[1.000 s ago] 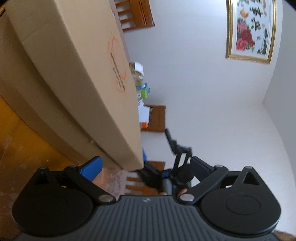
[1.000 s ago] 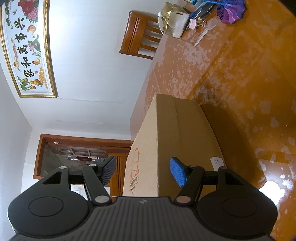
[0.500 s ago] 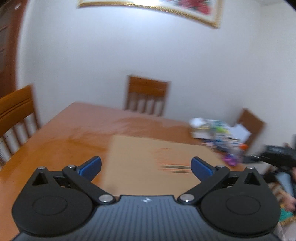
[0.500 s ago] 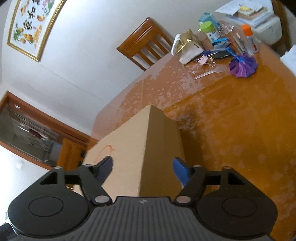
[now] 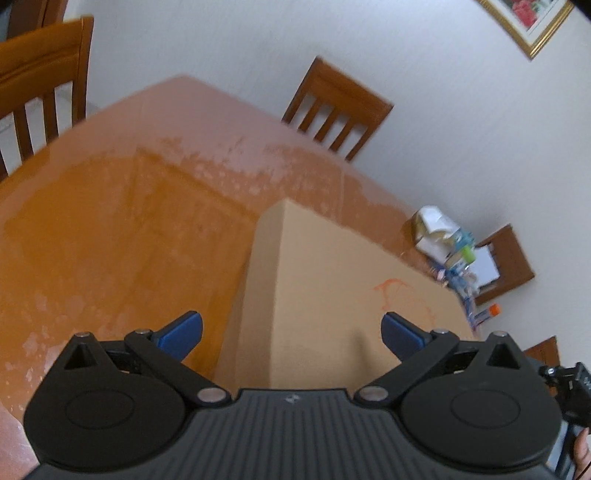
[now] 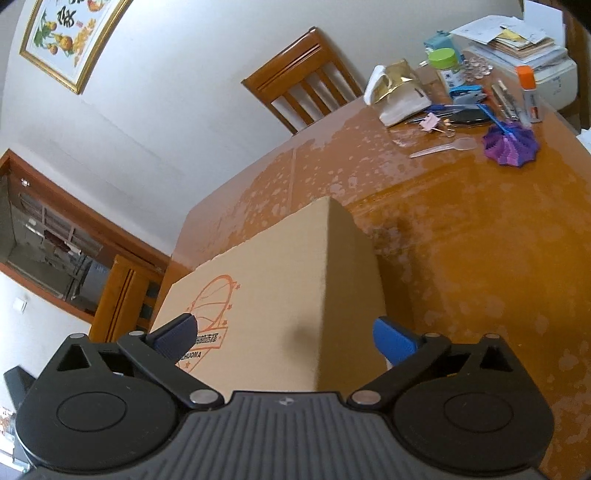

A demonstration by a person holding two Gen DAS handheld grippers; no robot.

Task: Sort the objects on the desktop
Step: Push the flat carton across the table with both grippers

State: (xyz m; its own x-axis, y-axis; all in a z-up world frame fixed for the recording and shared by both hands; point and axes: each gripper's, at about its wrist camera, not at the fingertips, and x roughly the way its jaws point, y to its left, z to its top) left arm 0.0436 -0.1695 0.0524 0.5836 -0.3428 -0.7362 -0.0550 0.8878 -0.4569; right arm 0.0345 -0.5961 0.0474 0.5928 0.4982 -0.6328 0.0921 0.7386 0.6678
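Observation:
A closed cardboard box point(image 5: 332, 295) point(image 6: 280, 288) with an orange logo lies on the orange wooden table point(image 5: 110, 229) point(image 6: 480, 240). My left gripper point(image 5: 291, 334) hangs open above the box's near left corner, nothing between its blue pads. Over the box's right corner, my right gripper point(image 6: 284, 336) has its jaws opening wide, and its pads touch nothing. A heap of desktop objects sits at the table's far right: a purple folding fan point(image 6: 511, 144), a clear plastic spoon point(image 6: 443, 147), pens, a stapler point(image 6: 467, 94), a glue stick point(image 6: 528, 92), a green-lidded jar point(image 6: 445, 62).
Wooden chairs stand around the table: one at the far side point(image 5: 338, 110) point(image 6: 303, 81), one at the left point(image 5: 40, 81). A white and gold bag point(image 6: 397, 92) and a stack of papers point(image 6: 517, 40) lie by the heap. A framed picture point(image 6: 70, 33) hangs on the wall.
Both views swung from tilted, close-up looks at the box to higher views down over it and the table. The right gripper's jaws spread wider. The left stayed open.

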